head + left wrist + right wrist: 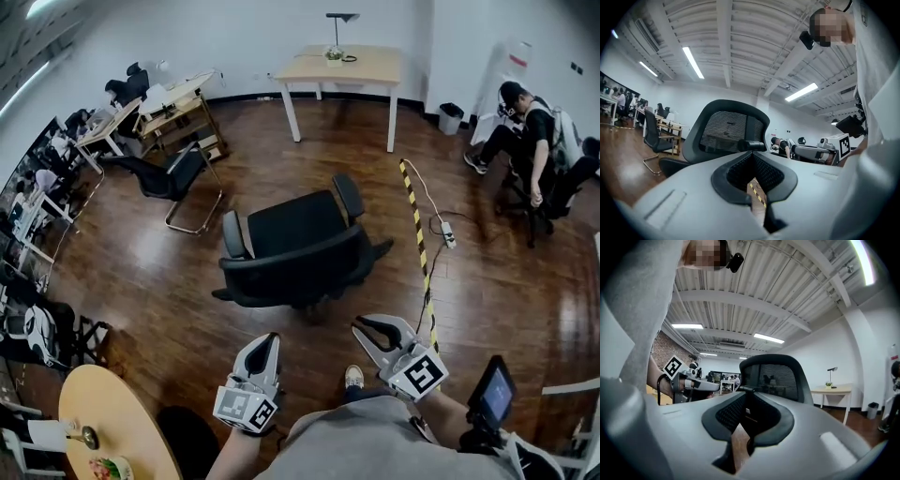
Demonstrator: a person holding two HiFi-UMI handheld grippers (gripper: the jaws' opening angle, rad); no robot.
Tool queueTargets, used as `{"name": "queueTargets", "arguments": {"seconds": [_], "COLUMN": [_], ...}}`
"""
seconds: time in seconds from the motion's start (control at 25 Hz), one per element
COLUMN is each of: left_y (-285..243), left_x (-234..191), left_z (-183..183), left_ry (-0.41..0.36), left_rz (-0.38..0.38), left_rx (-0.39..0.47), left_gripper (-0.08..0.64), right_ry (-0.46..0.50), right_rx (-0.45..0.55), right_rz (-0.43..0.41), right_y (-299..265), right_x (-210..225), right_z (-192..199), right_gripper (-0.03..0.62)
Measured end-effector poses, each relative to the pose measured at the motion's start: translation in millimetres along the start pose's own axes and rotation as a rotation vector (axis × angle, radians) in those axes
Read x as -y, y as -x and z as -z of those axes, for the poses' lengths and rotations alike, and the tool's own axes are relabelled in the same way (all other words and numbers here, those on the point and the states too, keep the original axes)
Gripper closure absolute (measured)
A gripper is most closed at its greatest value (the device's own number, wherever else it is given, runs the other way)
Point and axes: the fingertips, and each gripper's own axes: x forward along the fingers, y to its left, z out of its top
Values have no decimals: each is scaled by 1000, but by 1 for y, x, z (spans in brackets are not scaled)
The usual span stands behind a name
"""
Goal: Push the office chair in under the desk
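Left gripper [268, 342], jaws pressed together on nothing, points up the wooden floor [141, 272] at the chair [295, 246], which stands in the open middle of the room, just ahead of both tools and touched by neither. The chair turns its backrest [302, 270] toward the grippers and its seat [289, 223] away. Its armrests [348, 197] sit on a slant, so it appears to face slightly left of the desk [342, 64], which stands well apart beyond it, up the room and a little to the right. The right gripper [380, 333], jaws a narrow slit apart with only floor showing through, hovers near the backrest's right end, beside a yellow-and-black tape [417, 220] laid along the floor. Both gripper views look over their jaws straight at the backrest, so the thing to be pushed lies dead ahead of each tool, with the desk farther on in roughly the same line. The backrest's long axis lies across the line of travel, broadside to both hands. The left gripper looks set behind its middle-left and the right nearer its outer edge, and neither is clearly the closer. On this showing the push has not begun. The coming move likely calls for both tools to meet the backrest and drive it forward, with a small turn rightward to square the chair to the space between the desk's legs.
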Motion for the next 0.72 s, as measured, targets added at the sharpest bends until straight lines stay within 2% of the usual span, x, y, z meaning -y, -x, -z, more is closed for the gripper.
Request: {"name": "queueTargets", "arguments": {"seconds": [0.2,0.52,0.68,0.72], "left_y": [-23,-37,-35,-35], "left_x": [-29,-70,-98,-106], "left_z": [-11,-18,-23,-24], "left_ry": [-7,-24,-44,-49], "left_rz": [-61,-79,-138,-154], "left_rx": [5,12,21,21], "left_gripper": [558,558,556,501], "right_ry": [-2,7,26,28], "right_rx": [-16,-18,-12,-13], "right_rz": [16,84,125,140], "right_y": [-19,-43,-49,-50], "right_x": [40,66,82,89], "right_z": [4,8,3,2], "right_gripper": [538,540,536,523]}}
